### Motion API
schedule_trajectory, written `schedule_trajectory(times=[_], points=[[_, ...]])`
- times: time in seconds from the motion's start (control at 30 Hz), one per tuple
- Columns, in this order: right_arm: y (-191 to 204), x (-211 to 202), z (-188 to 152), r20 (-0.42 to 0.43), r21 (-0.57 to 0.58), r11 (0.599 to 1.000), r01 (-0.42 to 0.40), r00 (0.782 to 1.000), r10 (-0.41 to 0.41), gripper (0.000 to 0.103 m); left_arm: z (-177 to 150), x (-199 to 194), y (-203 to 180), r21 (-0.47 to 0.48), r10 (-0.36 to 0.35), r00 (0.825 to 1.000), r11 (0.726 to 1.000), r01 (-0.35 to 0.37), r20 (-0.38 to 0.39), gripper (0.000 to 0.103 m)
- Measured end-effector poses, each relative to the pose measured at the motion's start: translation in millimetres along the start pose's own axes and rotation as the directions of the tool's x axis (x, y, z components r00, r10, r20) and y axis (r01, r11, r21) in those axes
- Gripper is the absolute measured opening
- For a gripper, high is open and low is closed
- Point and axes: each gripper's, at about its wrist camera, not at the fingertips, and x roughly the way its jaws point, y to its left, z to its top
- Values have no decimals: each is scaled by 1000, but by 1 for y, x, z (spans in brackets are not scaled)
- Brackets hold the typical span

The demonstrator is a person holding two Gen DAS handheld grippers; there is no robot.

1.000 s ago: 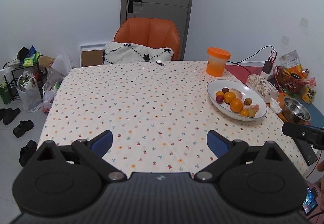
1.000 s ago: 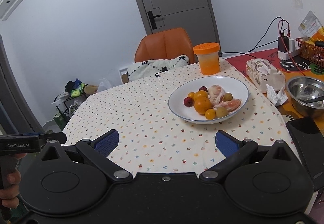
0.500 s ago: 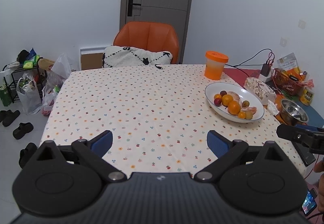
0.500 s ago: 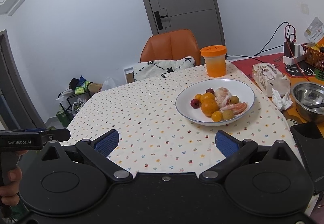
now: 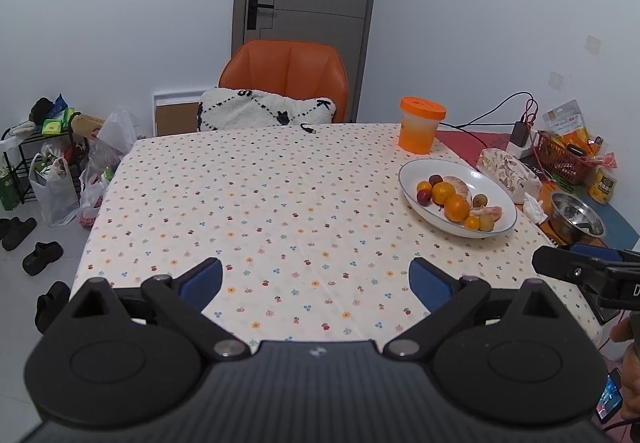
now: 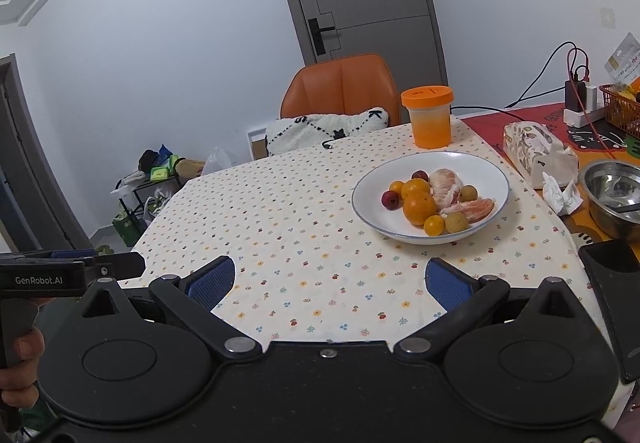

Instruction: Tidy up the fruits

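Note:
A white plate [image 5: 496, 187] [image 6: 472, 167] on the right side of the flowered tablecloth holds oranges [image 5: 457, 207] [image 6: 419, 207], small red and yellow fruits [image 6: 390, 199] and peeled citrus segments [image 6: 444, 185]. My left gripper [image 5: 316, 285] hangs open over the near edge of the table, well left of the plate, with nothing between its fingers. My right gripper [image 6: 330, 281] is open too, just short of the plate and empty. Each gripper's body shows at the side of the other's view.
An orange-lidded tub [image 5: 421, 130] [image 6: 430, 117] stands behind the plate. To the right lie a tissue pack [image 6: 536, 153], a steel bowl [image 6: 614, 191], a red basket [image 5: 562, 157] and cables. An orange chair [image 5: 286, 81] with a cushion is at the far side. Bags and shoes [image 5: 42, 251] sit on the floor at left.
Both grippers have drawn back and risen a little, so the plate looks smaller and farther off. Both stay open and empty. The fruits have not moved.

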Motion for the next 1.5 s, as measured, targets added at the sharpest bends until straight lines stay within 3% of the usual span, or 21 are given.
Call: schedule_trajectory(times=[1.5], points=[[3,7,-5,-15,-7,1000,0,1000,0,103,-5,4,1,3,-12,1000,1000,12,-16,99]])
